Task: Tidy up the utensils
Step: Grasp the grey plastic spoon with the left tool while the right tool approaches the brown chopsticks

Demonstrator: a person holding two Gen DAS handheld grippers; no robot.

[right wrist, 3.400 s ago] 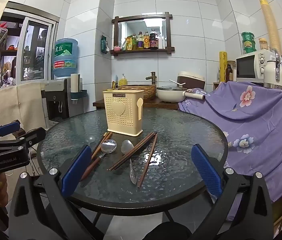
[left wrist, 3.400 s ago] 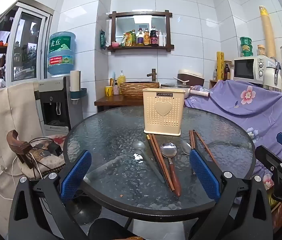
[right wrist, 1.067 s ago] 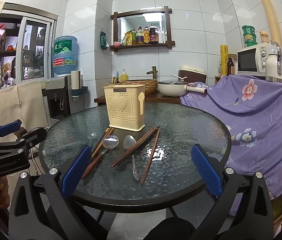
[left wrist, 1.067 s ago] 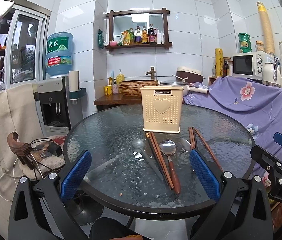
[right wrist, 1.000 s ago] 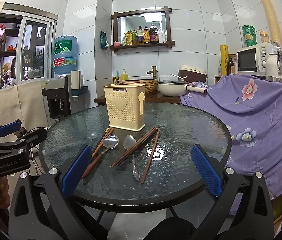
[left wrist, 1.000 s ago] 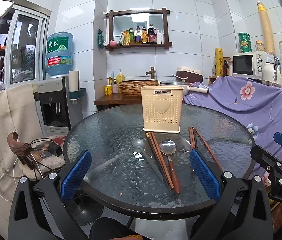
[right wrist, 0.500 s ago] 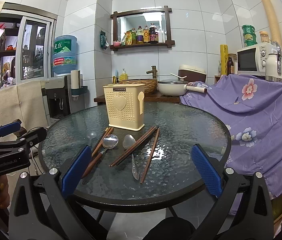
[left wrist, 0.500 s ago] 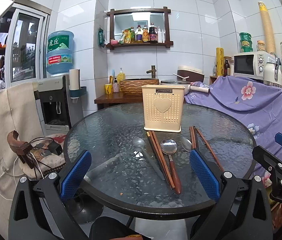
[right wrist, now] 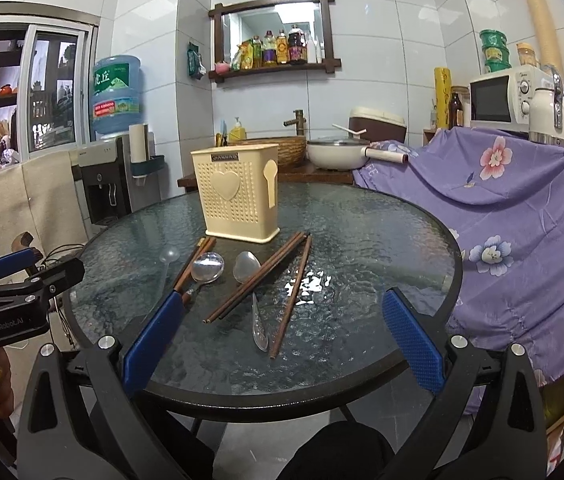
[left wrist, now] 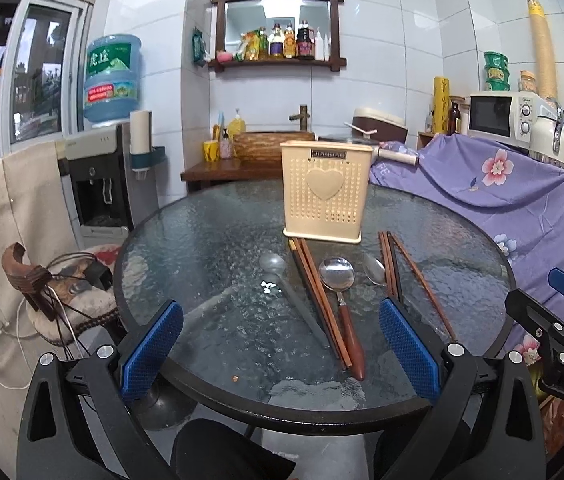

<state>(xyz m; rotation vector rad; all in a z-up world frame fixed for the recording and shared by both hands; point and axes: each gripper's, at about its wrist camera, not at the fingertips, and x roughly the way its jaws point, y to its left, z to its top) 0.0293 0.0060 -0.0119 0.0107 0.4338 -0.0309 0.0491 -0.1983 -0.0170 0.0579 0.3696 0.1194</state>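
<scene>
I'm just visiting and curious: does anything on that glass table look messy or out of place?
Yes: the chopsticks and spoons lie loose and criss-crossed on the glass table in front of the cream utensil holder, not in it. Nothing looks spilled or broken.

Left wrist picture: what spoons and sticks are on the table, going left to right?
Clear spoon → left chopsticks → wooden-handled spoon → metal spoon → right chopsticks

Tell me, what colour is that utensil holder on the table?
Cream utensil holder, with a raised heart; clearest in the left wrist view.
</scene>
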